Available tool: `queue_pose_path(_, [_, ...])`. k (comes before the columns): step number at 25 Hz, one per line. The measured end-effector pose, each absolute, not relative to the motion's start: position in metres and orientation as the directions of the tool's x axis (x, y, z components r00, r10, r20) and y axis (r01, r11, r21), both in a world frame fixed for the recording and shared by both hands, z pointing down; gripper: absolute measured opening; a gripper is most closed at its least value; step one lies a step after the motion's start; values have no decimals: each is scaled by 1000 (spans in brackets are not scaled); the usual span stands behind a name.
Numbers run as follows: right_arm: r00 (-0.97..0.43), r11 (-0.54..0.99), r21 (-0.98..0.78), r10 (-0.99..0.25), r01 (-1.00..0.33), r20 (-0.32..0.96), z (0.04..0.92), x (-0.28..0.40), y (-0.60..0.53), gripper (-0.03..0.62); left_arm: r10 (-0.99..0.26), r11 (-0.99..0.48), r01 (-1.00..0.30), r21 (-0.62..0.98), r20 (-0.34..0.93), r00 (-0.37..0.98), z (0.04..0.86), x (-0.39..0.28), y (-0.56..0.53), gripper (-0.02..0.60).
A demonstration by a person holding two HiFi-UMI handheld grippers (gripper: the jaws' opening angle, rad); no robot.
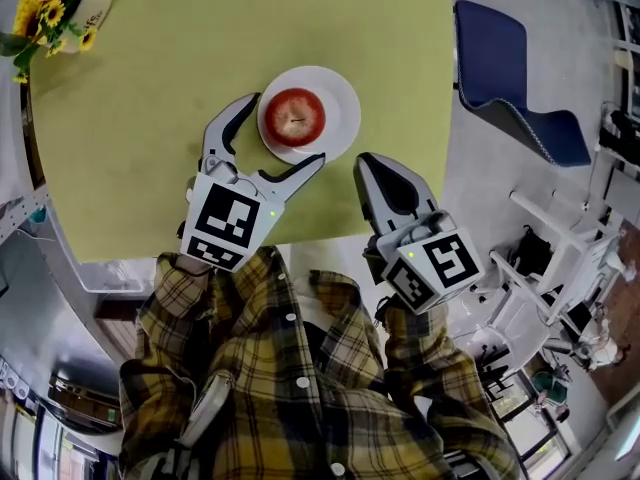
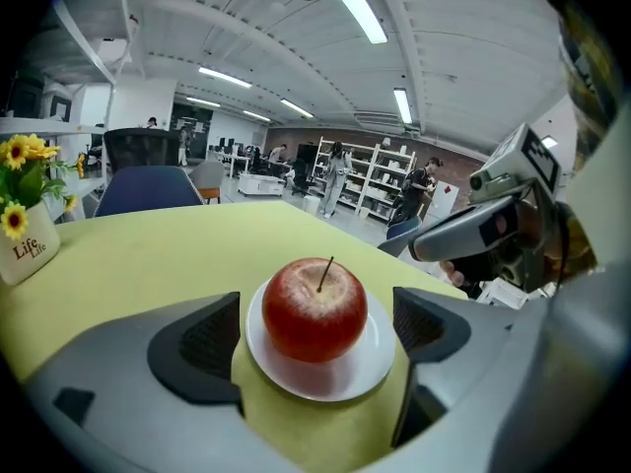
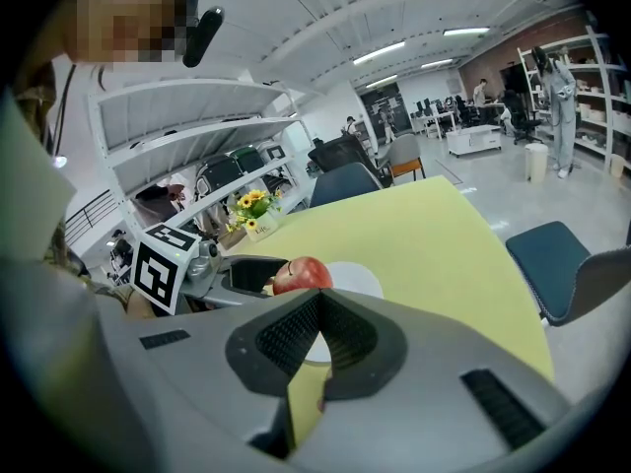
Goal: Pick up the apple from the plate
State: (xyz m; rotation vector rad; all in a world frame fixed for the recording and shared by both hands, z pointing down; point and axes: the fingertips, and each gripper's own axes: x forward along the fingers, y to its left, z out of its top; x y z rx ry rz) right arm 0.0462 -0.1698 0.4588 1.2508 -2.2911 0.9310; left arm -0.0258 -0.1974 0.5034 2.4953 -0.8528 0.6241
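Note:
A red apple stands stem up on a small white plate near the front edge of the yellow-green table. My left gripper is open wide, its two jaws reaching either side of the plate's near rim. In the left gripper view the apple sits just ahead between the dark pads, untouched. My right gripper is shut with nothing in it, right of the plate at the table's edge. Over its closed tips the apple shows partly hidden.
A white vase of sunflowers stands at the table's far left corner. A blue chair sits off the table's right side, and a white frame stands lower right. People and shelves are far back in the room.

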Motion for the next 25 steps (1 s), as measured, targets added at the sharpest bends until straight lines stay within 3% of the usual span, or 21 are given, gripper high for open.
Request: queue_pose_path(25, [-552,366,-413,-579,-834,600,481,54,-167,-3,-487,-726,-671,154,573,659,534,-15,-205,460])
